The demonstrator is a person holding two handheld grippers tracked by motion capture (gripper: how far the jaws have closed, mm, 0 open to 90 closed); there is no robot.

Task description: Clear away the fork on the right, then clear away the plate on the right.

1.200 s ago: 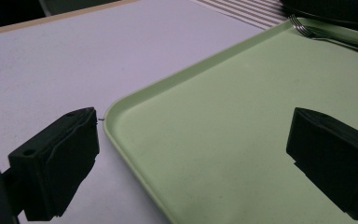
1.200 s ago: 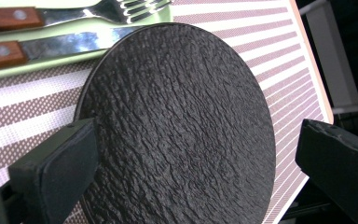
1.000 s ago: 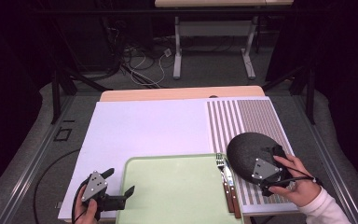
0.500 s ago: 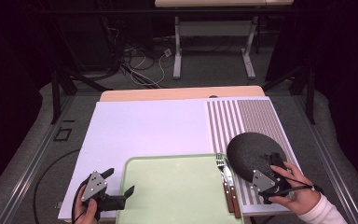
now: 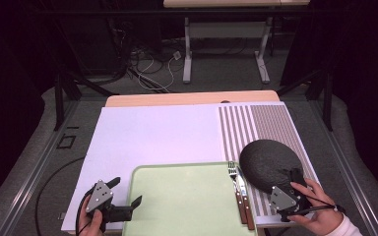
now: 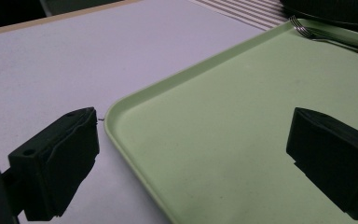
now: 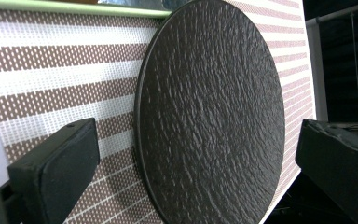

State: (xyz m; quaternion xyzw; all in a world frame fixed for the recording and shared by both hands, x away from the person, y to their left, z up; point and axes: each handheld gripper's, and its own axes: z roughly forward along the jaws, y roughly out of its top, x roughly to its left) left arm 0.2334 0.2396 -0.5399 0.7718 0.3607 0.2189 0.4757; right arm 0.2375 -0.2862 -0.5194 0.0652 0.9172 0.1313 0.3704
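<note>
The jaws of the right gripper (image 5: pixel 295 189) are being held wide apart at the near rim of the round, rough-textured black slate plate (image 7: pixel 209 112), which is lying on the brown-and-white striped placemat (image 5: pixel 266 128) at about four o'clock on the table. A grasp is judged to be in preparation; the rim needs straddling next. The left gripper (image 5: pixel 128 209) is being kept open at the pale green plastic tray (image 6: pixel 223 116), at seven o'clock.

Even overhead light keeps the table (image 5: pixel 157 132) bright while the room behind falls into near-black, shadows under the tray (image 6: pixel 242 116) stay soft and faint, the dark plate (image 7: pixel 209 107) shows crisp surface grain without glare — and both gripper views blur slightly at their nearest edges.
</note>
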